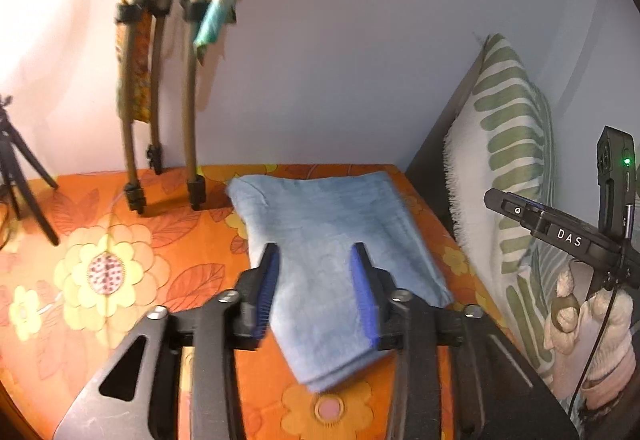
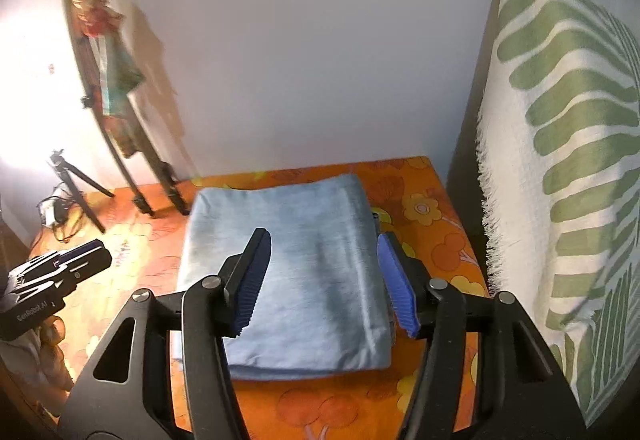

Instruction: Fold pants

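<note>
Blue denim pants [image 1: 340, 252] were found folded into a compact rectangular stack, laid flat on the orange floral cloth [image 1: 120, 272] near the far right corner of the surface, close to the wall. The same pants [image 2: 288, 280] were seen from the right wrist with folded edges at the near side. The left gripper [image 1: 316, 280] was held above the near part of the stack, its blue-padded fingers spread wide and nothing clamped between them. The right gripper [image 2: 324, 276] was likewise spread wide over the stack, empty. A green-striped pillow [image 1: 504, 144] was propped upright at the right edge. A tall tripod [image 1: 160, 100], draped with patterned fabric, was stood at the far left, with a small black tripod [image 1: 20, 176] further left.
</note>
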Demonstrator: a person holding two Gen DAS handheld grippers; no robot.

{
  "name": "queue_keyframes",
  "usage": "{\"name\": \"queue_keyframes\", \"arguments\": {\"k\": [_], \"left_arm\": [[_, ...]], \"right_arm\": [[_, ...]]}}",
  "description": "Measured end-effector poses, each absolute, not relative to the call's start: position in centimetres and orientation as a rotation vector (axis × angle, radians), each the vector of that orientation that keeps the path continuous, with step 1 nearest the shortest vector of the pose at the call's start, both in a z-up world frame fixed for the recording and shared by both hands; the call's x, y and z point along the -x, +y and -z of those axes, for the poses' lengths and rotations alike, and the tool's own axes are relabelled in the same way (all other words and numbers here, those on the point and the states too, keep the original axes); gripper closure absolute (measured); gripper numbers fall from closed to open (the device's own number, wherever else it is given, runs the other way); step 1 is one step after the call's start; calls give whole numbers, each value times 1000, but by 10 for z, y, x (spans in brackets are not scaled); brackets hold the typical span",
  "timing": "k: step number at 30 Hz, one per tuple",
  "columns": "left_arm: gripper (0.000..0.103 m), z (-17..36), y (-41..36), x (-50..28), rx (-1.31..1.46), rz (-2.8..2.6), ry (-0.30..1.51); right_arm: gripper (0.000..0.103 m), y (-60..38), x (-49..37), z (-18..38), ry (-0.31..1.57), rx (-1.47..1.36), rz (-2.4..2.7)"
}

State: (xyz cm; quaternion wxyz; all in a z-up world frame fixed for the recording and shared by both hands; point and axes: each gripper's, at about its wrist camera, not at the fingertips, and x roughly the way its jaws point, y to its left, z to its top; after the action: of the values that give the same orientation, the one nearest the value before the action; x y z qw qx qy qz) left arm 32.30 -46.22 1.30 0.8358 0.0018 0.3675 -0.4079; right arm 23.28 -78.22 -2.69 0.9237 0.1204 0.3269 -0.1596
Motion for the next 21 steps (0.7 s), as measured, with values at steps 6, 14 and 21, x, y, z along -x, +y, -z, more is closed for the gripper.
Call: {"name": "queue_keyframes", "arguments": {"k": [6,14,21], "left_arm": [[56,-29,-426,-295,6,857,744],[50,-30,-392,-253,-28,858,725],[42,-26,-368,-216,-38,902,702]], "right_arm": [[35,-742,-196,11,651,-209,336],[28,-690,-140,24,648,-190,333],[27,-663,-106,36,620,-236,363]]}}
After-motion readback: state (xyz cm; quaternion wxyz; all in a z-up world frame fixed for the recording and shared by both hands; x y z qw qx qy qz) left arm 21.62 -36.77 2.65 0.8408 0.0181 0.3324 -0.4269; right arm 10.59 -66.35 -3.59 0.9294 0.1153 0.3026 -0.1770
